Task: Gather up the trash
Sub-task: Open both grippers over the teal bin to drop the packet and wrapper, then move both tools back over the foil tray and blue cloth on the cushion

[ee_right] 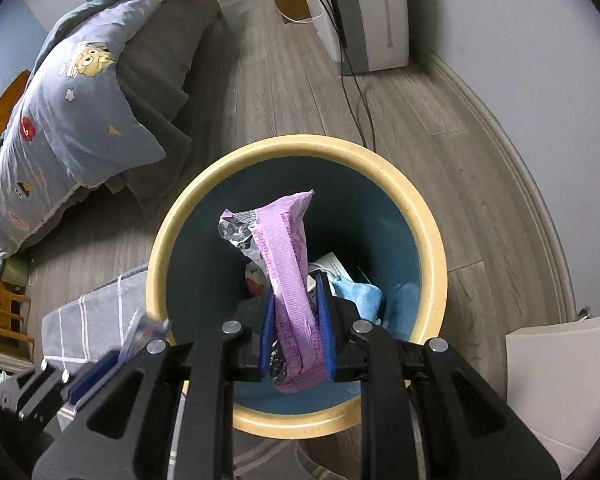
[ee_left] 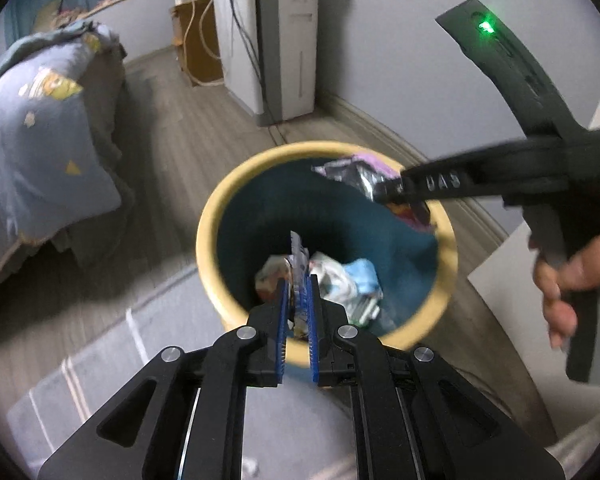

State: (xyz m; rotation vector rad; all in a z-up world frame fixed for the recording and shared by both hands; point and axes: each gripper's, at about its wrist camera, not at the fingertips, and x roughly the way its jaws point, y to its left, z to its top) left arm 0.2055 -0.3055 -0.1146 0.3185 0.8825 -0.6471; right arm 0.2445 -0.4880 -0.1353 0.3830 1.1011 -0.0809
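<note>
- The round bin with a yellow rim and dark blue inside (ee_right: 434, 248) stands on the grey wooden floor (ee_right: 284, 92), near the bed with the blue cartoon quilt (ee_right: 72, 120)
- The right hand-held gripper (ee_right: 296, 320) is pinching a long crinkly purple snack wrapper with a silver inside (ee_right: 286, 264) between its blue pads, right over the mouth of the bin
- The left hand-held gripper (ee_left: 299, 300) is pressed almost together on a thin, flat, shiny little wrapper (ee_left: 298, 256), also above the bin
- A hand (ee_left: 572, 280) holds the right hand-held gripper's dark handle in the left view
- Down in the bin lie a light blue face mask (ee_right: 360, 294) and some white crumpled paper bits (ee_left: 332, 276)
- A white box-shaped machine (ee_left: 276, 40) stands by the wall, well apart from the bin
</note>
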